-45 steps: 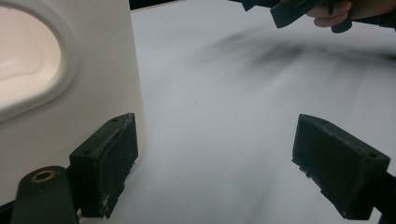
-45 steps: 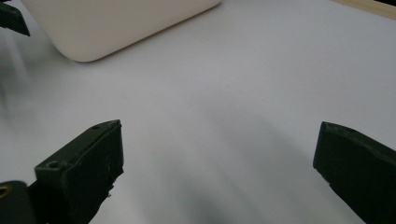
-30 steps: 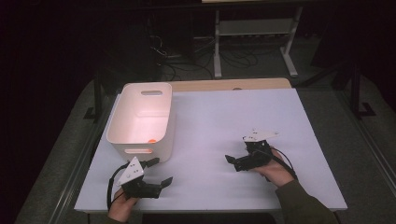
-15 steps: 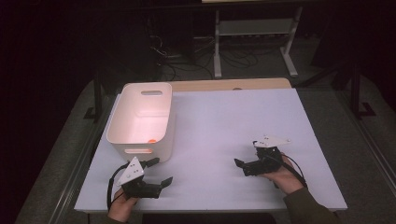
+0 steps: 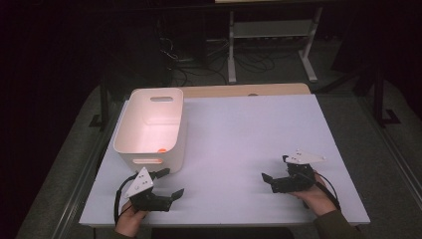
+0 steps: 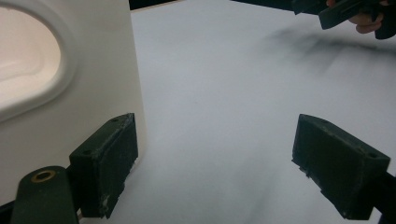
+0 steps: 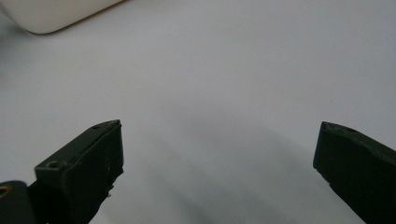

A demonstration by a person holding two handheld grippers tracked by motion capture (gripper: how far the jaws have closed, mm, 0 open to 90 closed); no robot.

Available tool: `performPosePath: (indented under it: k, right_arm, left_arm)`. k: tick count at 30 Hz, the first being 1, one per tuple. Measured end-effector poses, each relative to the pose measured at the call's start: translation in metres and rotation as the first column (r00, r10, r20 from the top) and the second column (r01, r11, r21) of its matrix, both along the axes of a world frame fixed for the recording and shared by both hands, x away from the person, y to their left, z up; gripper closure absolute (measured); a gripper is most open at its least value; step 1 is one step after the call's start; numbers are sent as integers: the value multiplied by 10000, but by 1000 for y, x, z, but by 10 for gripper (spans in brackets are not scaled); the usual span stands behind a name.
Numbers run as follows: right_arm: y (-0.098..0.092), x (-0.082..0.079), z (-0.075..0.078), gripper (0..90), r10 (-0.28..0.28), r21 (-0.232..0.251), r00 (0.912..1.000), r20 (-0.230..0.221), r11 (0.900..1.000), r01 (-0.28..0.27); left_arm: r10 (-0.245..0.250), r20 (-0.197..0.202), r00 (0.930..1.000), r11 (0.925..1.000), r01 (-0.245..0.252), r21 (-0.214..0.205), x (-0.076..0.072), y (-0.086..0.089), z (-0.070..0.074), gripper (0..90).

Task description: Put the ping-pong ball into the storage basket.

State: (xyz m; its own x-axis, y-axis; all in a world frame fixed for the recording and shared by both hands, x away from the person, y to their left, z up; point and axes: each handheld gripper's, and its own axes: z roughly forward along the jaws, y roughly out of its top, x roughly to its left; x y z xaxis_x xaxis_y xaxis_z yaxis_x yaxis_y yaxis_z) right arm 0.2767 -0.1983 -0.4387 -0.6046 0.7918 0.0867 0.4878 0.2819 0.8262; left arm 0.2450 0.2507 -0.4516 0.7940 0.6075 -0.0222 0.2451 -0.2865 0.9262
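Note:
A white plastic bin (image 5: 149, 127) with handle cut-outs stands on the left of the white table (image 5: 239, 129); a small orange object (image 5: 161, 148) lies on its floor near the front wall. My left gripper (image 5: 166, 183) rests at the table's front left, just in front of the bin, open with nothing between its jaws. In the left gripper view (image 6: 215, 163) the bin's wall (image 6: 70, 84) is beside the left jaw. My right gripper (image 5: 268, 174) sits at the front right, open and empty, jaws pointing left over bare table (image 7: 219, 168).
A wooden board (image 5: 249, 90) lies along the table's far edge. Behind it stands a metal shelf frame (image 5: 271, 40) with cables on the dark floor. The other gripper (image 6: 345, 11) and a hand appear far off in the left gripper view.
My right gripper has drawn back toward the front right of the table. The left gripper and the bin have stayed put.

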Motion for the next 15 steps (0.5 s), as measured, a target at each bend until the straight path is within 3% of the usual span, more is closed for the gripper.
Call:
performPosePath:
  k: [15]
  right_arm:
    - [-6, -1, -7, 12, -192, -168, 9998, -33, 9997, 192]
  left_arm:
    - [5, 13, 10000, 10000, -5, -70, 0, 0, 0, 141]
